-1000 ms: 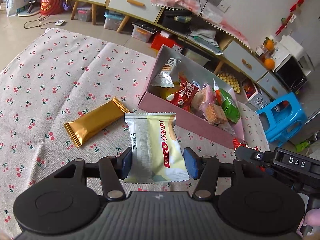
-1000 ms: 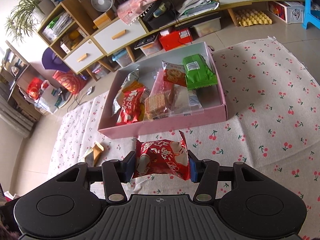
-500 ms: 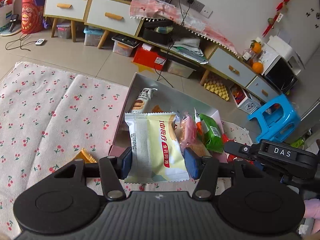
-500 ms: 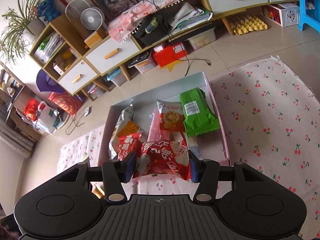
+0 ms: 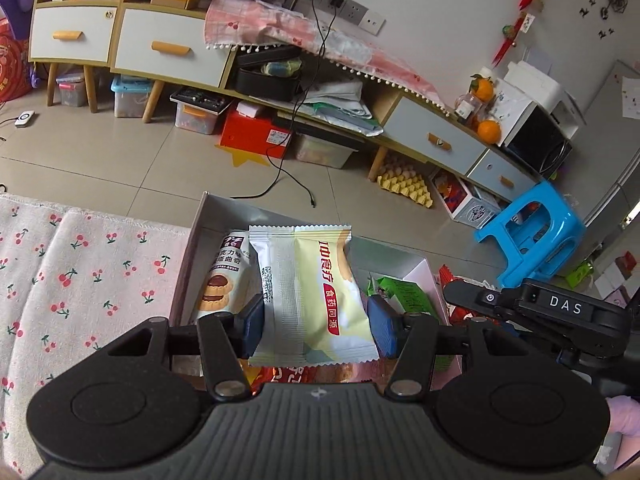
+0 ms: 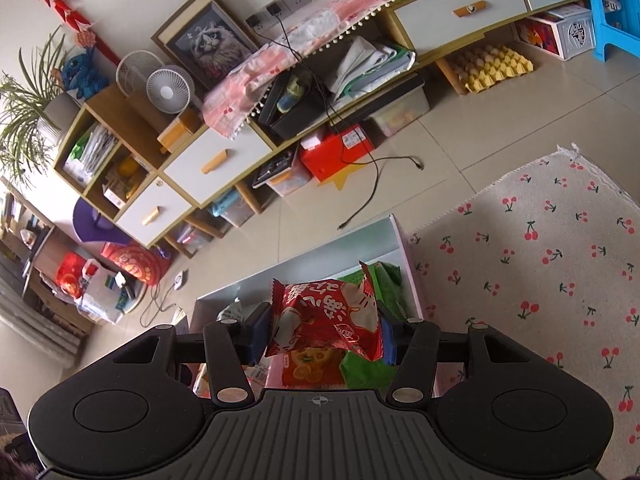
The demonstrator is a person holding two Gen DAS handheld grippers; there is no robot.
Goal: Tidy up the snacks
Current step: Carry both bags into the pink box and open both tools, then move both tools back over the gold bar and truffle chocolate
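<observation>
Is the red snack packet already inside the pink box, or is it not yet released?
Not yet released. The right gripper is shut on the red snack packet, holding it above the pink box.

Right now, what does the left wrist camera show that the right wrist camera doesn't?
Only the left wrist view shows the left gripper shut on the pale yellow and white snack packet, a chocolate tart packet lying in the box, and the right gripper's body from the side.

Only the right wrist view shows the right gripper shut on the red snack packet, above an orange-print packet.

Both show the pink box, the green packet inside it, and the cherry-print cloth.
</observation>
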